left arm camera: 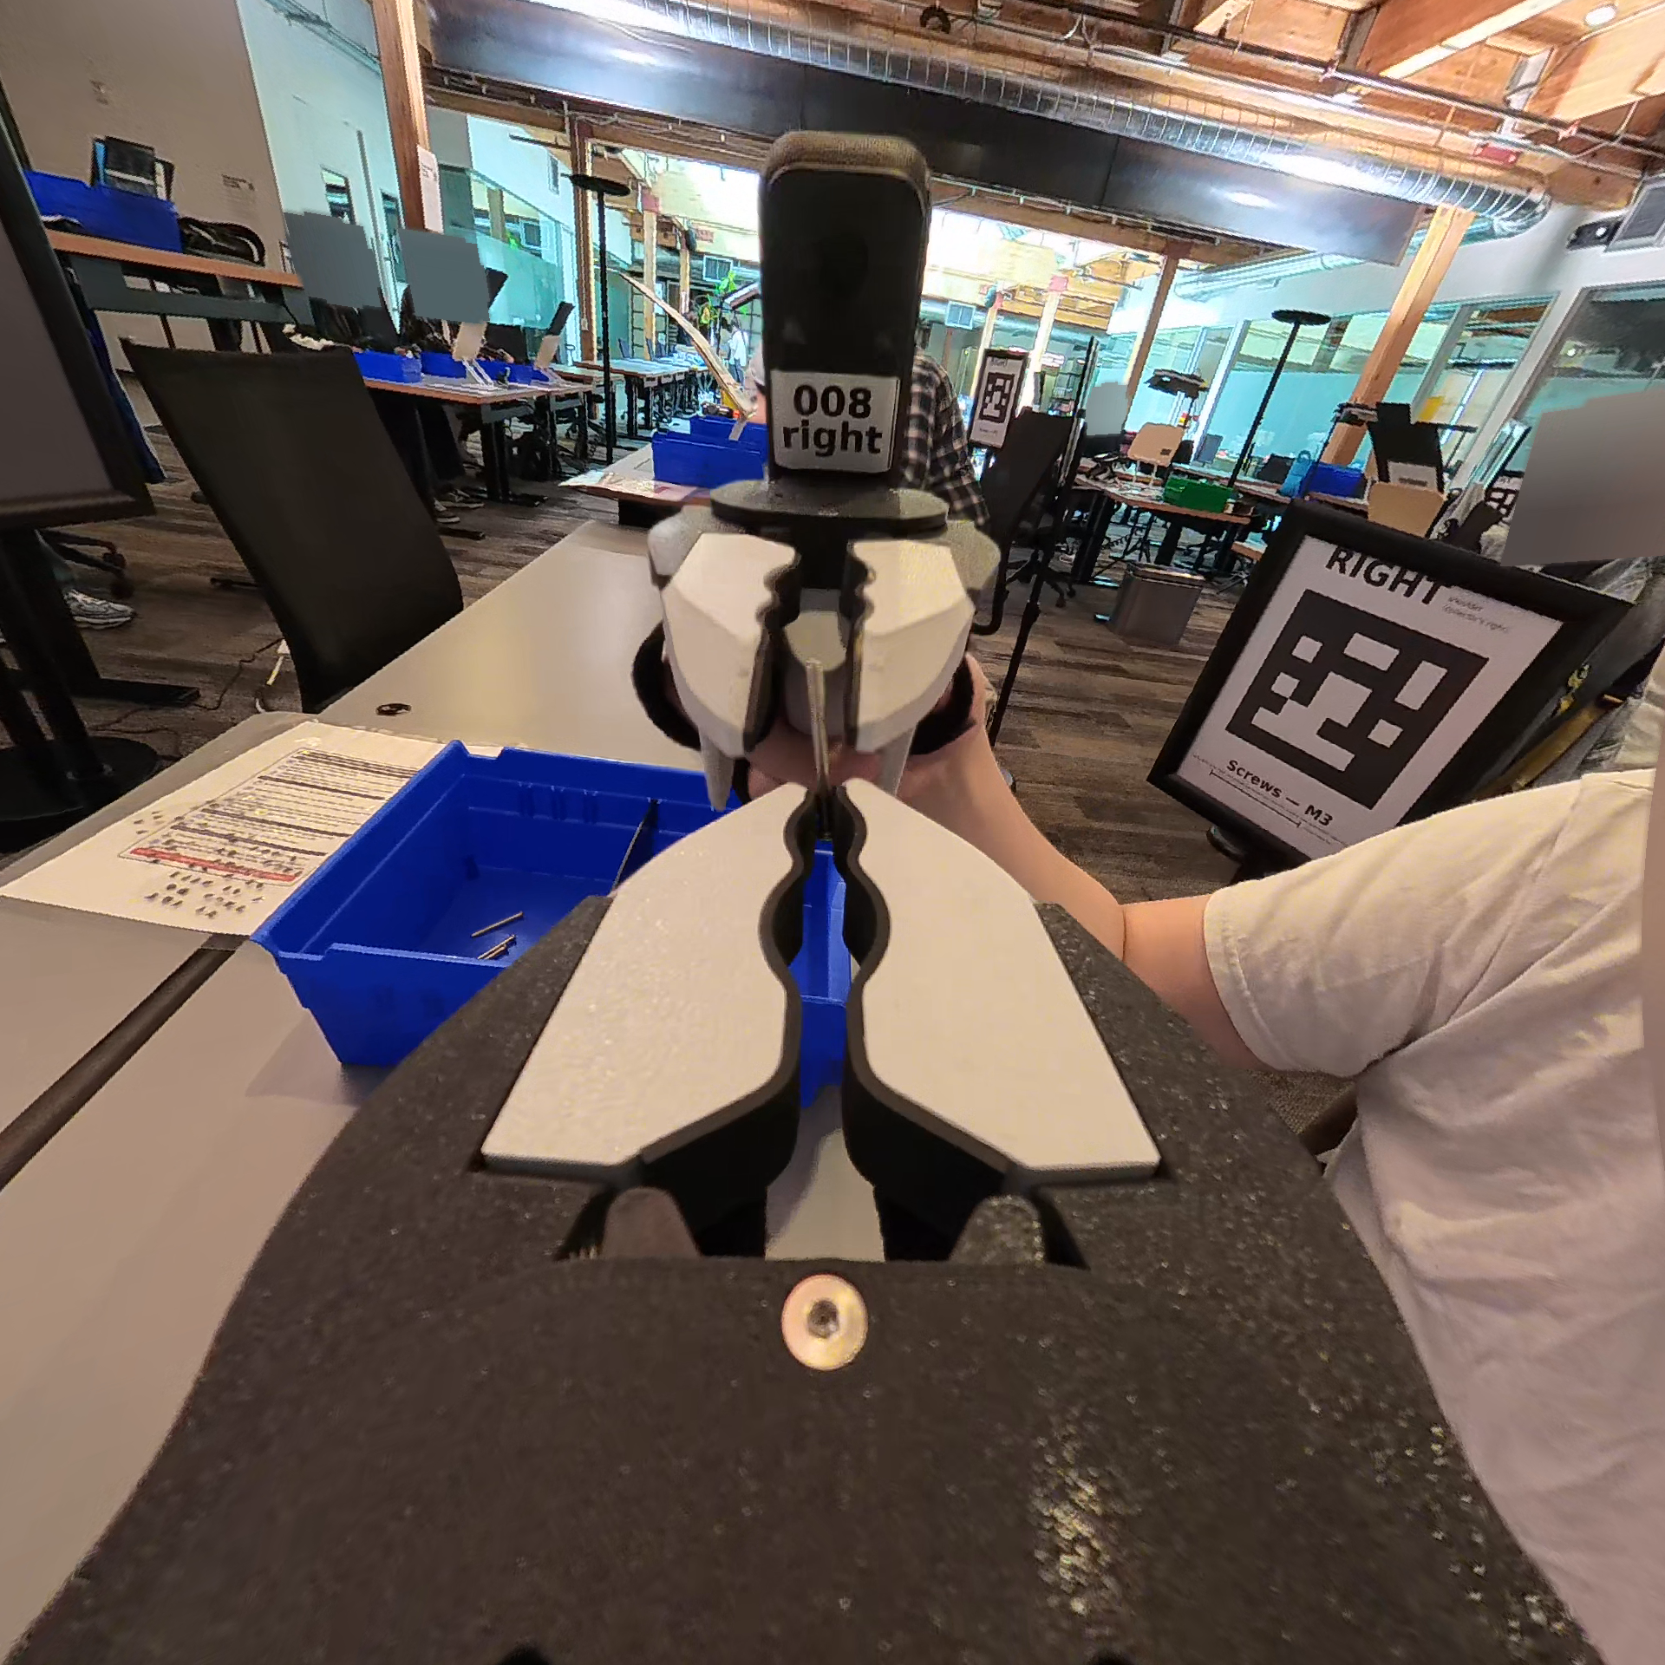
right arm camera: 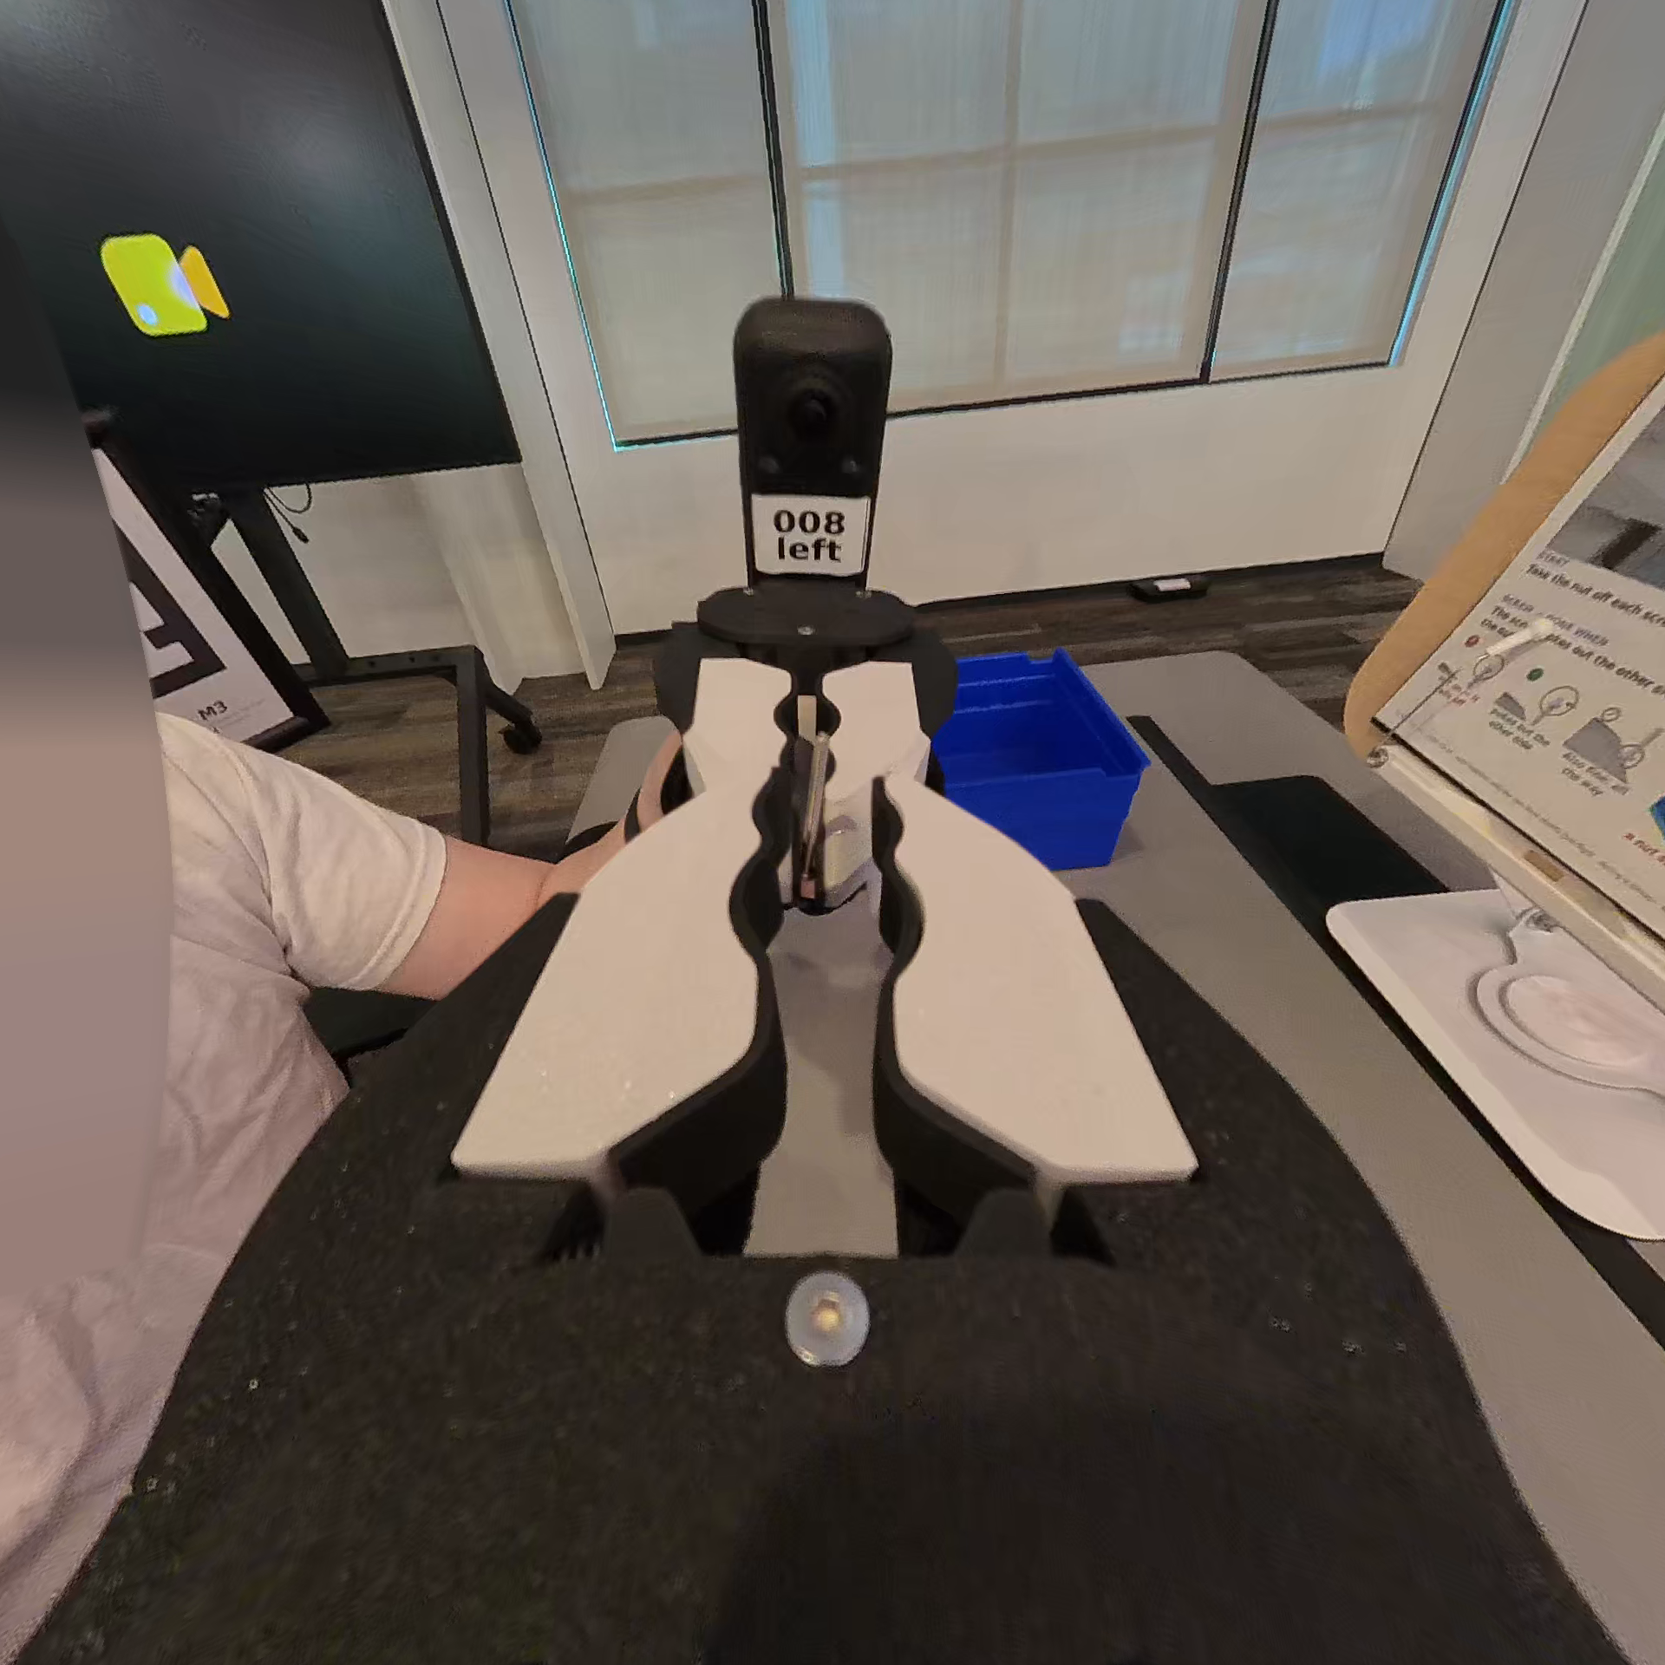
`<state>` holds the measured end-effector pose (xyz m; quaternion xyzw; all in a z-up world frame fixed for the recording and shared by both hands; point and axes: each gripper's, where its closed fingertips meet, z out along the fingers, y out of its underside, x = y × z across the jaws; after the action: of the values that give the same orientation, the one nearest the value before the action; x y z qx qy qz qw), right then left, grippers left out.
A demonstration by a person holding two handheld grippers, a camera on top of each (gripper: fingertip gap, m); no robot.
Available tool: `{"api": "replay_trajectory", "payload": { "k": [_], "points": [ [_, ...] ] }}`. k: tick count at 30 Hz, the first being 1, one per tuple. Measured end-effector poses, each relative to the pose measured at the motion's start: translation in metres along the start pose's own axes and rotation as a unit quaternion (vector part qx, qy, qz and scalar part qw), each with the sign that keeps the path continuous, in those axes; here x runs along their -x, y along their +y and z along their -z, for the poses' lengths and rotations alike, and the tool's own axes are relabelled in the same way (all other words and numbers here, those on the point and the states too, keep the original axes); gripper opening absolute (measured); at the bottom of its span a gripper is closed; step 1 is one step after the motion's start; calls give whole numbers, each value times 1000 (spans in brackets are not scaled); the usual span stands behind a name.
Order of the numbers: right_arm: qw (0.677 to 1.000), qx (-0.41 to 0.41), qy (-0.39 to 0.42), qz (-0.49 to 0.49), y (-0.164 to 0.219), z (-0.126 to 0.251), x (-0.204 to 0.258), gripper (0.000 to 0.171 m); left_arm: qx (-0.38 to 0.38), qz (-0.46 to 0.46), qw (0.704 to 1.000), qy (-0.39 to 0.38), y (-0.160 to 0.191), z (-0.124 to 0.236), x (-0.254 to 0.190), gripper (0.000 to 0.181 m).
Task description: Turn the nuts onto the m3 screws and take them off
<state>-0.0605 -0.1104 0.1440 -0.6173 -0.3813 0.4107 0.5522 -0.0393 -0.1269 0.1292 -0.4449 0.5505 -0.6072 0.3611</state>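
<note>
Our left gripper (left arm camera: 822, 797) pinches one screw (left arm camera: 818, 721) end. Our right gripper (right arm camera: 822, 793) stands parted around it, above the blue bin (left arm camera: 504, 865).

The left gripper (left arm camera: 822, 797) and right gripper (right arm camera: 827, 811) face each other tip to tip, raised above the bench. Left jaws are closed at the tips. Right jaws stand slightly apart, 1 gap visible between the fingertips. A bare forearm (left arm camera: 1036, 865) in a white short sleeve (left arm camera: 1442, 946) supports the right gripper.
</note>
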Motion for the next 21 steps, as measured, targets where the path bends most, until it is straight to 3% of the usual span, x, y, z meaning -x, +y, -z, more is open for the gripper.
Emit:
{"api": "replay_trajectory", "payload": {
  "k": [5, 6, 8, 9, 12, 14, 15, 17, 19, 21],
  "points": [
    [999, -2, -35, -9, 3, -3, 6, 2, 1, -10, 1000, 2, 0, 2, -1, 3],
    [999, -7, -38, -14, 3, -1, 5, 2, -2, -8, 1000, 2, -2, 3, -1, 7],
    [999, -22, -38, -28, 1, 4, 0, 3, 8, 3, 1000, -6, -2, 6, 1, 36],
    [998, -27, -40, -38, 0, 9, -2, 2, 22, 1, 1000, -10, 1, 9, 2, 38],
    [998, -18, 11, -60, 4, 28, -24, 2, 47, -14, 998, -44, 2, 24, 8, 37],
    [992, 37, 100, -63, 18, 52, -56, 2, 50, -9, 997, -64, -2, 37, 9, 35],
    [978, 100, 172, -63, 35, 72, -83, 2, 54, -7, 996, -76, -2, 44, 11, 34],
    [914, 273, 287, -84, 81, 123, -141, 3, 69, -8, 992, -108, -1, 55, 16, 34],
    [846, 420, 300, -134, 129, 163, -175, 3, 83, -4, 990, -115, 2, 59, 16, 34],
    [798, 512, 276, -155, 170, 186, -192, 3, 98, 0, 990, -106, 6, 59, 13, 34]
  ]
}}
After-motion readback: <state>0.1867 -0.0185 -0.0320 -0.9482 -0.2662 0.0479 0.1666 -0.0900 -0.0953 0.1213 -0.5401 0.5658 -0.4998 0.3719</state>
